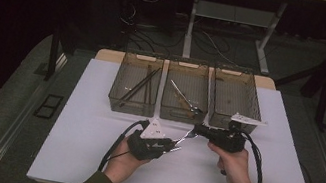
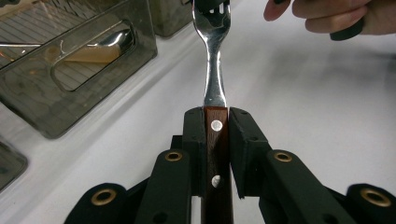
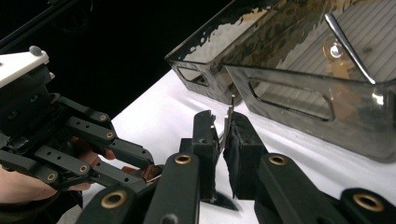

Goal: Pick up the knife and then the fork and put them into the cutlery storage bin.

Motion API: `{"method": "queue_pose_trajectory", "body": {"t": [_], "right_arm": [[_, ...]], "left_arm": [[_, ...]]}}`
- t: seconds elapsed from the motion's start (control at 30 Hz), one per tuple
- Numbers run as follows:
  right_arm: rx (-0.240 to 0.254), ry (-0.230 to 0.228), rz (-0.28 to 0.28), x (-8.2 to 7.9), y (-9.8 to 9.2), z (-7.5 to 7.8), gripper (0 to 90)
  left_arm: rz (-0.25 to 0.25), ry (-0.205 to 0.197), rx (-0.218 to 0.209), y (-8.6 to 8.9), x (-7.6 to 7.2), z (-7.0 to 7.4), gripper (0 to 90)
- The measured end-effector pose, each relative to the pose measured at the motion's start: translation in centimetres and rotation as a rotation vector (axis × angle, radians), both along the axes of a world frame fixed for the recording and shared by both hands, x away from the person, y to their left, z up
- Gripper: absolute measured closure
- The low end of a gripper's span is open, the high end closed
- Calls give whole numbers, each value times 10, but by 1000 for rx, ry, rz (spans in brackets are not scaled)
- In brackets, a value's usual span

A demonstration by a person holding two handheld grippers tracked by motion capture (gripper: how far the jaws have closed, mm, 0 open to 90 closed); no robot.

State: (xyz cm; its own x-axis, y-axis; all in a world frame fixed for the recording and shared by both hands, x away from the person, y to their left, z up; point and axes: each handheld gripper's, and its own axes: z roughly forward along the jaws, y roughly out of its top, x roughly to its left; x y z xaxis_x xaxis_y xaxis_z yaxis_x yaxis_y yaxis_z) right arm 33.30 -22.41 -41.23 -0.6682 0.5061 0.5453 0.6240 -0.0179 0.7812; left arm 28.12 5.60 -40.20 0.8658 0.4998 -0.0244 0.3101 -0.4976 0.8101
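Observation:
A fork [image 1: 186,137] with a brown riveted wooden handle and steel head hangs above the white table between both grippers. My left gripper [image 1: 173,145] is shut on the handle; in the left gripper view the wood [image 2: 216,154] sits clamped between the pads, tines [image 2: 212,18] pointing away. My right gripper [image 1: 196,128] meets the fork from the other end. In the right gripper view its jaws [image 3: 223,126] stand nearly together with the fork's thin steel edge [image 3: 229,114] pressed between the pads. The left gripper [image 3: 147,169] shows low at that view's left.
Three smoky clear bins stand in a row at the table's back: the left bin [image 1: 117,94] holds long dark sticks, the middle bin [image 1: 164,109] wooden-handled cutlery, and the right bin [image 1: 254,107] looks bare. White tabletop [image 1: 89,149] spreads in front.

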Motion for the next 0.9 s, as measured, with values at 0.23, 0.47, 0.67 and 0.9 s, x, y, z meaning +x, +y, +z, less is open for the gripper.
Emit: {"method": "queue_pose_trajectory", "body": {"t": [0.23,0.47,0.67,0.9], "right_arm": [[-18,-62,-11,3,3,15,864],[-64,-104,-59,10,-9,28,864],[-109,-123,-86,15,-19,36,863],[-133,-121,-104,19,-30,42,863]], "left_arm": [[-30,28,-33,5,2,-5,680],[-31,27,-63,25,6,-7,543],[-43,34,-75,43,5,-11,447],[-43,37,-68,64,2,-17,314]]}}
